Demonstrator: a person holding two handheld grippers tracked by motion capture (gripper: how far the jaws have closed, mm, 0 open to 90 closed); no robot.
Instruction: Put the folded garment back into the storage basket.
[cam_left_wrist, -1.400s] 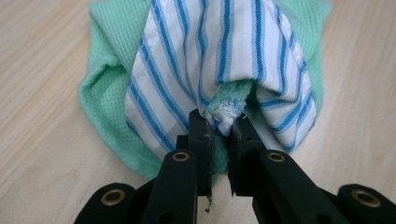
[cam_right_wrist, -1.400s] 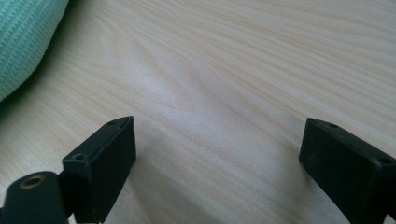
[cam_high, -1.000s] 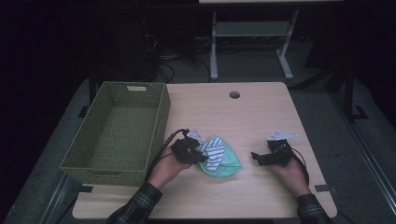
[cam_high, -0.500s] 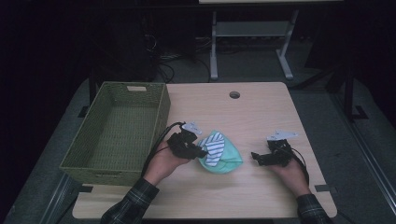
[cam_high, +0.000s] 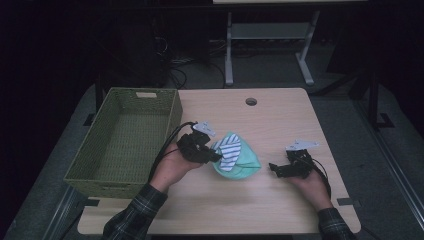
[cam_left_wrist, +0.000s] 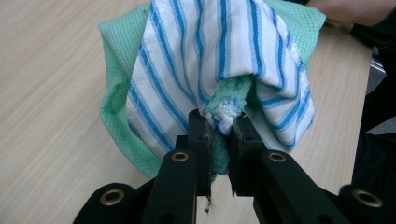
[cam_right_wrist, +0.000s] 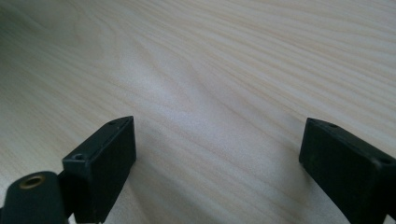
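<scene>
Cloth is what the left gripper has between its jaws — a white towel with blue stripes, bunched together with a mint-green waffle-weave cloth that wraps around and beneath it. In the left gripper view the two black jaws stand close together and pinch a crumpled fold of both fabrics right at their tips; a bit of green fabric also runs down the narrow gap between them. From that pinched fold the striped towel fans out away from the jaws, and the green cloth spreads behind it and to both sides.

In the high view the left gripper sits at the left edge of the bundle, with the striped towel on top and the green cloth spread beneath it. The bundle is near the middle of the light wooden desk, a little toward the front edge, just to the right of the woven olive-green rectangular basket that stands along the desk's left edge.

The right gripper lies low near the desk's right front part, well apart from the cloths — its jaws point toward them. In the right gripper view the jaws are spread wide with nothing but bare wood grain between them.
</scene>
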